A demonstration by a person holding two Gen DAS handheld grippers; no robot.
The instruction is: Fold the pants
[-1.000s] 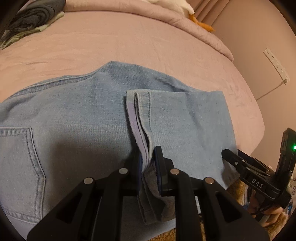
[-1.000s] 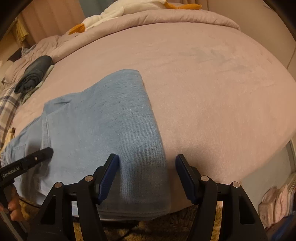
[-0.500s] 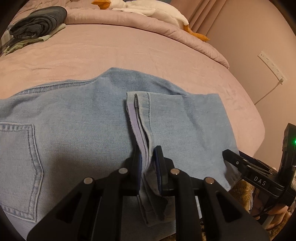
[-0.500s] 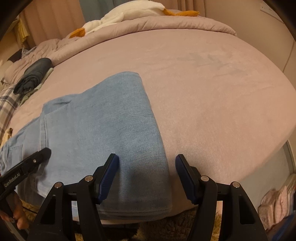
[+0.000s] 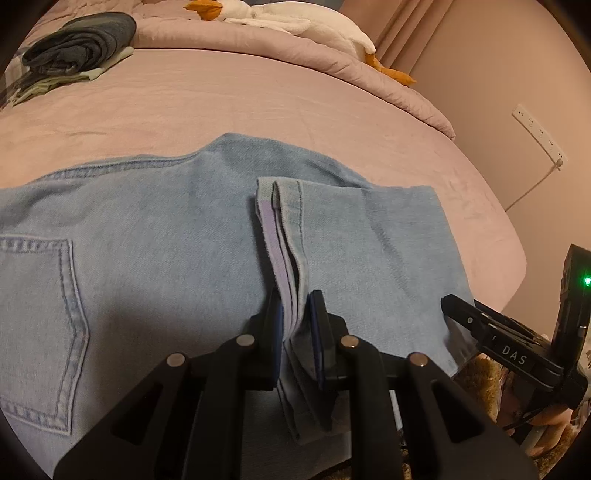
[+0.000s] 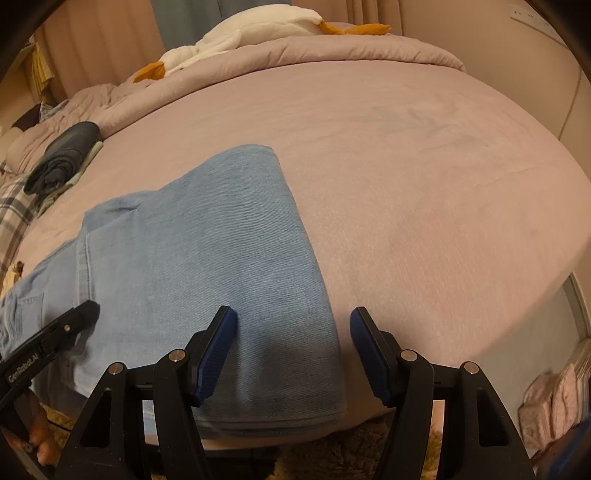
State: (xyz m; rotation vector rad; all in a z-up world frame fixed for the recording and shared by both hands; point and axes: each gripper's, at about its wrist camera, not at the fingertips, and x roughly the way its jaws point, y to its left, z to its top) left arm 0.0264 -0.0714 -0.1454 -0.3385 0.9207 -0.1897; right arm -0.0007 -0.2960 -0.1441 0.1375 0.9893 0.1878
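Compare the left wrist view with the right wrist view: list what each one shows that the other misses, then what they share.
Only the left wrist view shows the back pocket, the wall power strip, and the left gripper shut on the hem.

Only the right wrist view shows the folded edge of the jeans between the open right gripper's pads, and the plaid fabric.

Both show the jeans, the pink bed, the dark folded clothes and the white plush toy.

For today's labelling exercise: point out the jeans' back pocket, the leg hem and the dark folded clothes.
back pocket [image 5: 35, 317], left wrist view, pocket face
leg hem [image 5: 286, 221], left wrist view, stitched edge
dark folded clothes [image 5: 81, 46], left wrist view, top fold
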